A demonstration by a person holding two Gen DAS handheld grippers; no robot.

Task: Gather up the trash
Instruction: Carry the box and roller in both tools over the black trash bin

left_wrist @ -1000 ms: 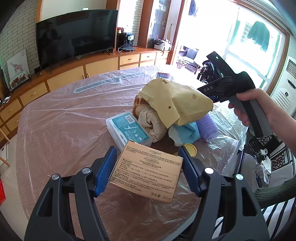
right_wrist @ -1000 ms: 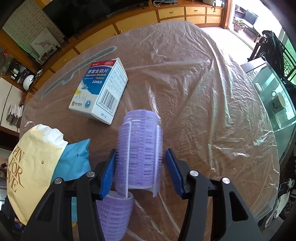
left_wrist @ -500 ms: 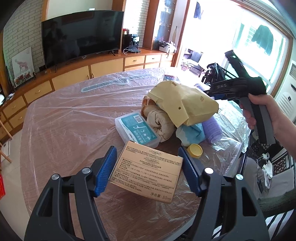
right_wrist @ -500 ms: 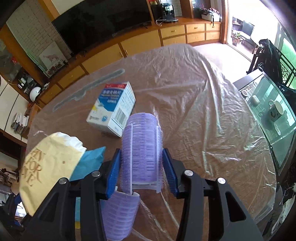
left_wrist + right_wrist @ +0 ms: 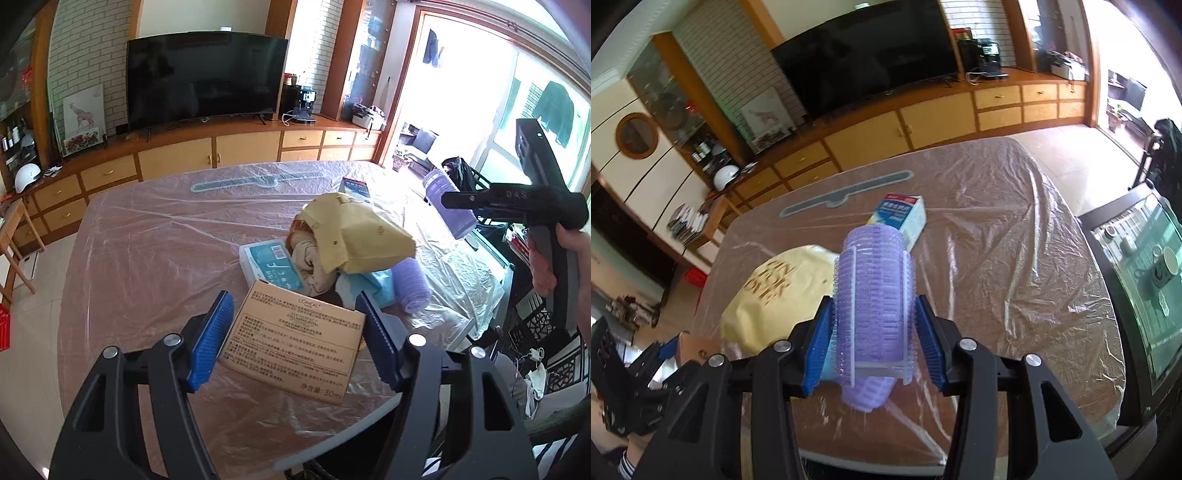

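A plastic-covered tabletop (image 5: pixel 155 258) faces a television (image 5: pixel 207 77). The left gripper (image 5: pixel 295 339) jaws grasp a L'OREAL box (image 5: pixel 295 343); the right gripper (image 5: pixel 873 343) jaws clench a purple roller (image 5: pixel 873 295).

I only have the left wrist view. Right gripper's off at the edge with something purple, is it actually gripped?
Observer: Yes. The right gripper has both blue pads pressed on the sides of a purple hair roller, held off the table.
Operator: Any print on the yellow paper bag?
Observer: Gold letters show on the yellow paper bag on the side facing the right wrist camera.
Operator: What's the box behind that bag?
Observer: A white and blue medicine box with a red stripe, lying alone on the plastic sheet.
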